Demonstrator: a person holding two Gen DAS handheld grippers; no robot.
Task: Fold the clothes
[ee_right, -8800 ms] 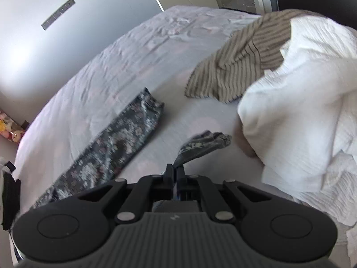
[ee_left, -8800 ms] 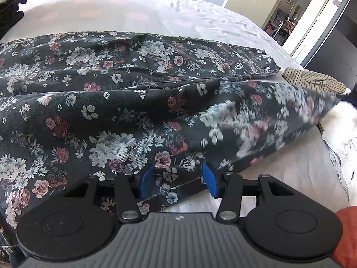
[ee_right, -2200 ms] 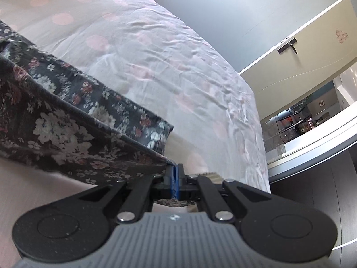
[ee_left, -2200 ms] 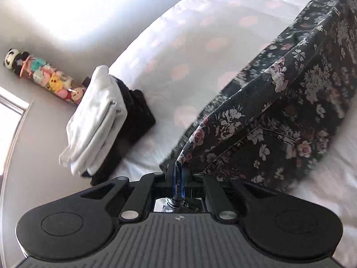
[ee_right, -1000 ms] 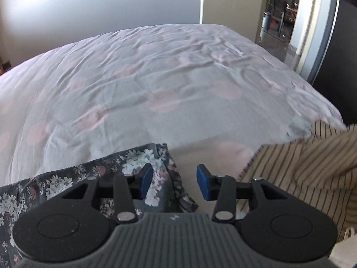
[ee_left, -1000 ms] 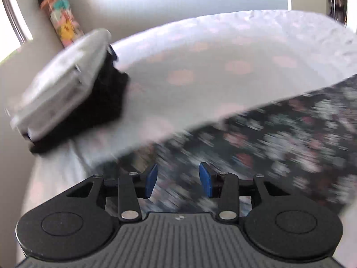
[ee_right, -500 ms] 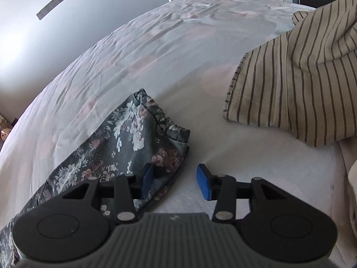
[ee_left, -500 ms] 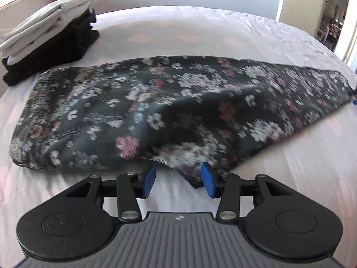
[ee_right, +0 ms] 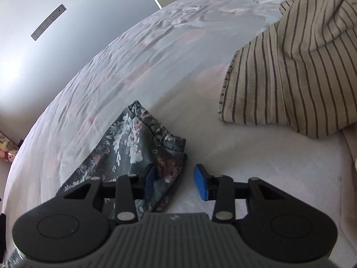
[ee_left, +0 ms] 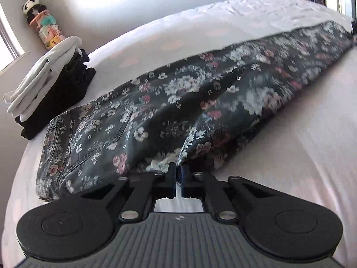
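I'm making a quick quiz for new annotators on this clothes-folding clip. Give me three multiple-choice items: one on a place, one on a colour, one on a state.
1. Where is the folded stack?
A. On the bed's far left corner, beyond the floral trousers
B. On the floor
C. On top of the striped garment

2. What colour are the pads of the right gripper?
A. Red
B. Blue
C. Green

3. What is the left gripper doing?
A. Open above bare sheet
B. Shut on the floral trousers
C. Holding a toy

Answers: 1 A, the stack sits on the bed past the waistband. 2 B, both pads are blue. 3 B, its fingers pinch a raised fold.
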